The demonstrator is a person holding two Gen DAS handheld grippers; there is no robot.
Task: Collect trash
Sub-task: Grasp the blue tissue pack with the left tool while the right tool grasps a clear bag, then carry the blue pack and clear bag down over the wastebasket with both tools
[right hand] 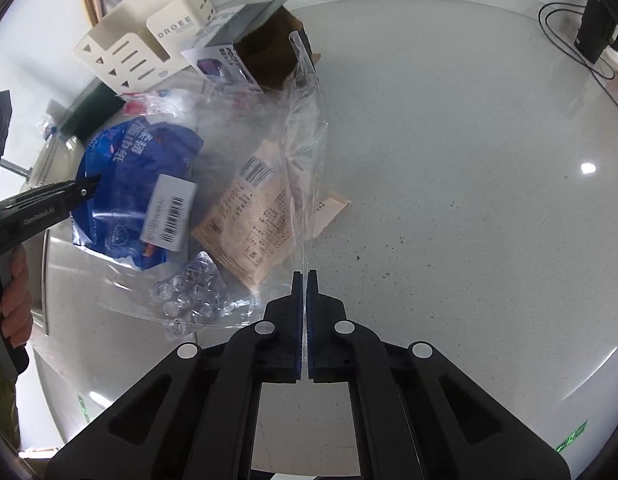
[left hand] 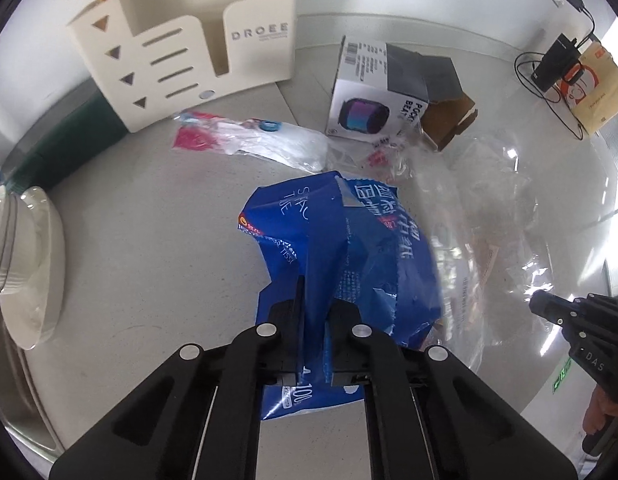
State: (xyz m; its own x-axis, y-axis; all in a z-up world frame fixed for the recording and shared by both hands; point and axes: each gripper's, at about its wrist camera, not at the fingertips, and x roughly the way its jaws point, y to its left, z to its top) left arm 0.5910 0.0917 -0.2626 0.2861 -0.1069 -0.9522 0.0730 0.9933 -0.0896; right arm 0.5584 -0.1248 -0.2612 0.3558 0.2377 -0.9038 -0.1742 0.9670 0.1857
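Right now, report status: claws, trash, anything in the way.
Left claw shut on blue wrapper. Right claw shut on clear bag edge, holding it up. Blister pack and beige packet seen through the bag. Opened box and wrappers beyond.

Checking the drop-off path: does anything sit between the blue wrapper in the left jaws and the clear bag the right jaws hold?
Nothing visible does. The blue wrapper, held by the left gripper, already overlaps the clear bag pinched by the right gripper.

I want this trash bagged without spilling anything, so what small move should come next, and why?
Probably ease the left gripper, shut on the blue wrapper, toward the clear bag whose edge the right gripper pinches. The pink packet and blister pack look already inside.
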